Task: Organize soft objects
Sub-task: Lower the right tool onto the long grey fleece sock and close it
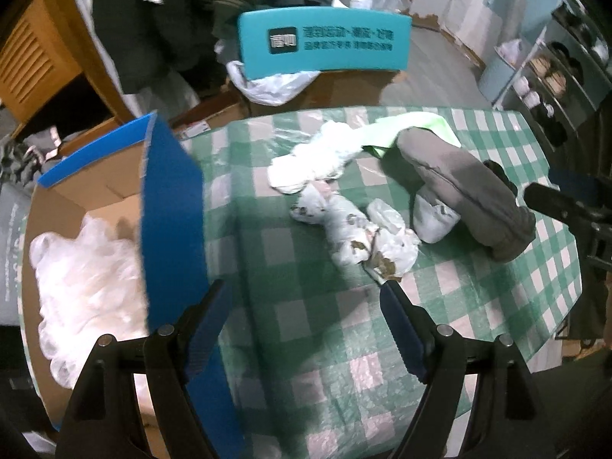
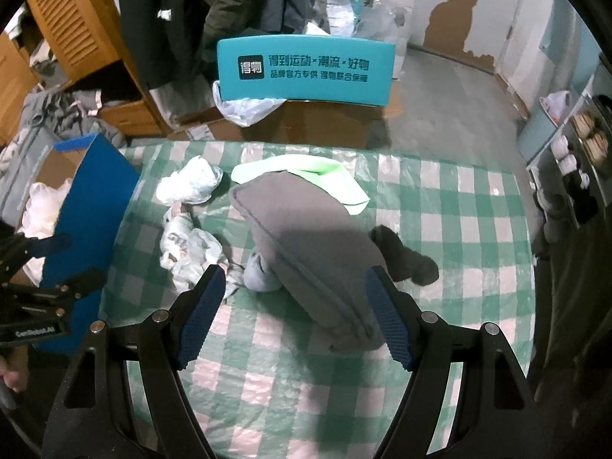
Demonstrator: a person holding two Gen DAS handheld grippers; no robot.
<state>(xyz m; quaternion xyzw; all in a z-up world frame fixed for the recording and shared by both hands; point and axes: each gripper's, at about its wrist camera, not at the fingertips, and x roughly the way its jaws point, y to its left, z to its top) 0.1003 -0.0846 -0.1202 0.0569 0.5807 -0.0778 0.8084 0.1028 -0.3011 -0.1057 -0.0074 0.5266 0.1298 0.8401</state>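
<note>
Green-checked tablecloth (image 2: 440, 206) carries my pile: grey cushion (image 2: 306, 237) in the middle, over a light green cloth (image 2: 325, 172), crumpled white bags (image 1: 352, 225) beside it. Both my left claw (image 1: 306, 298) and right claw (image 2: 292, 287) gape apart, gripping nothing.

Green-and-white checked tablecloth (image 2: 440, 206), grey cushion (image 2: 306, 237) at its middle, lime-green cloth (image 2: 325, 170) behind cushion, black sock (image 2: 409, 256) right of cushion, white bags (image 2: 191, 183) left of cushion, blue-flapped brown box (image 1: 168, 199) beyond tablecloth's left edge.
</note>
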